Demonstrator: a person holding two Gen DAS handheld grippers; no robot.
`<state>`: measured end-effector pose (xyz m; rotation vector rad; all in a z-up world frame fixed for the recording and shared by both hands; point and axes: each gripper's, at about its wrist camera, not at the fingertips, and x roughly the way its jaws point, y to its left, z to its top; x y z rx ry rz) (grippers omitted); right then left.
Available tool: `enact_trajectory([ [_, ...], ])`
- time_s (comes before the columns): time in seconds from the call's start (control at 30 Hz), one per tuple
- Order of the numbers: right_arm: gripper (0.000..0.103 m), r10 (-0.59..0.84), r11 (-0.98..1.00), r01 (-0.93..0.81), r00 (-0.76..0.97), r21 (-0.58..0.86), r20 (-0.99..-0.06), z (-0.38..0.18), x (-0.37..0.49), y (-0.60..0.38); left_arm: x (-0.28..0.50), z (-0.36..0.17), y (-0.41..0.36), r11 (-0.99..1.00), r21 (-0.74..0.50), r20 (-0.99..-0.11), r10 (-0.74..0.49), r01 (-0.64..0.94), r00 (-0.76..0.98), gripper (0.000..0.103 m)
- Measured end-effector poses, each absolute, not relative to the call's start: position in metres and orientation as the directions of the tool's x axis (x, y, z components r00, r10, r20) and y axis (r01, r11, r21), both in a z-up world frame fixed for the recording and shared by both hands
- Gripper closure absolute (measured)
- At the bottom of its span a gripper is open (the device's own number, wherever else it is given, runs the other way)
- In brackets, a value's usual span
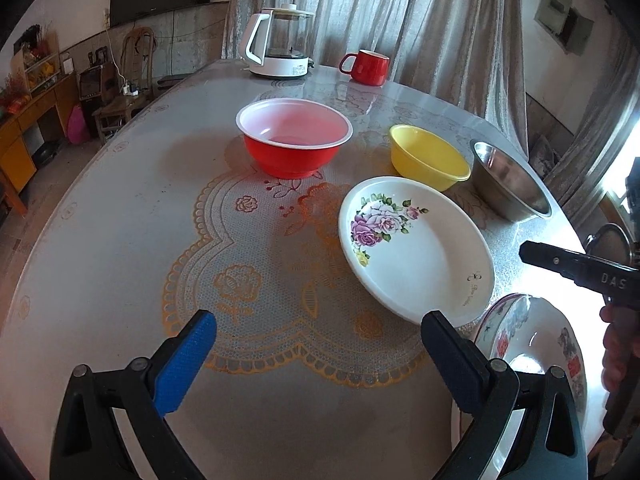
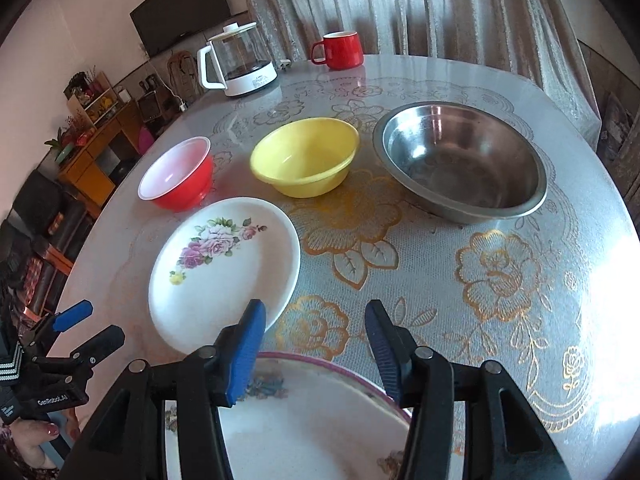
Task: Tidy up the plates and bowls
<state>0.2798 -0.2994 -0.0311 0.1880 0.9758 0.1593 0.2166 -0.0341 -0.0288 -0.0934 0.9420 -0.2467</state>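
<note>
- The right gripper [image 2: 314, 344] has its jaws part open with nothing between the pads; they hang just above the far rim of the patterned bowl [image 2: 304, 412], which reads as lining up to take that rim.
- The left gripper [image 1: 320, 344] has its jaws spread wide and empty over bare tablecloth, just left of the floral plate [image 1: 416, 248]; my guess is it waits to take the plate's near edge.
- The floral plate is the landmark: it lies flat on the table [image 1: 100, 240], and its near rim reaches the left gripper's right finger.
- The patterned bowl sits just nearer than the plate, on its right, close to the table's near edge.
- The yellow bowl [image 2: 306, 156] stands just beyond the plate; the red bowl [image 2: 176, 176] beyond it to the left; the steel bowl [image 2: 460, 160] beyond it to the right, well apart.
- All dishes stand singly and upright, nothing nested, so the sorting looks barely begun.
- Count: one plate, four bowls (red, yellow, steel, patterned).
- Far beyond the plate, at the table's back edge, stand one kettle [image 1: 280, 40] and one red mug [image 1: 366, 66], probably not part of the job.
</note>
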Motion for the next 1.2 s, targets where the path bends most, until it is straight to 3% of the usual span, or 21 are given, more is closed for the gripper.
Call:
enact_trajectory([
  [0.2,0.051,0.222,0.975,-0.094,0.509,0.203,-0.831,-0.041,0.306,-0.292,0.232,-0.029,-0.035,0.949,-0.272,-0.774,-0.315,0.161,0.549,0.0],
  [0.5,0.057,0.342,0.928,-0.022,0.445,0.372,-0.828,-0.057,0.333,-0.307,0.247,-0.034,-0.044,0.926,-0.325,-0.757,-0.377,0.193,0.534,0.006],
  [0.67,0.057,0.344,0.925,-0.006,0.437,0.38,-0.831,-0.059,0.34,-0.303,0.253,-0.04,-0.047,0.918,-0.347,-0.762,-0.394,0.191,0.513,0.006],
  [0.8,0.065,0.338,0.927,0.001,0.434,0.375,-0.835,-0.06,0.343,-0.301,0.258,-0.043,-0.045,0.903,-0.388,-0.752,-0.426,0.184,0.503,0.008],
  [0.93,0.07,0.354,0.921,0.001,0.419,0.39,-0.836,-0.063,0.348,-0.297,0.265,-0.05,-0.051,0.886,-0.421,-0.758,-0.462,0.195,0.461,0.029],
  [1.07,0.077,0.393,0.904,-0.002,0.403,0.429,-0.826,-0.071,0.351,-0.289,0.271,-0.056,-0.056,0.875,-0.437,-0.758,-0.483,0.209,0.438,0.041],
  [1.13,0.079,0.406,0.897,0.0,0.395,0.442,-0.824,-0.074,0.351,-0.286,0.274,-0.058,-0.06,0.87,-0.438,-0.757,-0.493,0.229,0.429,0.056],
  [1.2,0.079,0.402,0.898,0.004,0.399,0.44,-0.824,-0.076,0.351,-0.284,0.275,-0.059,-0.062,0.866,-0.439,-0.755,-0.5,0.239,0.425,0.058],
])
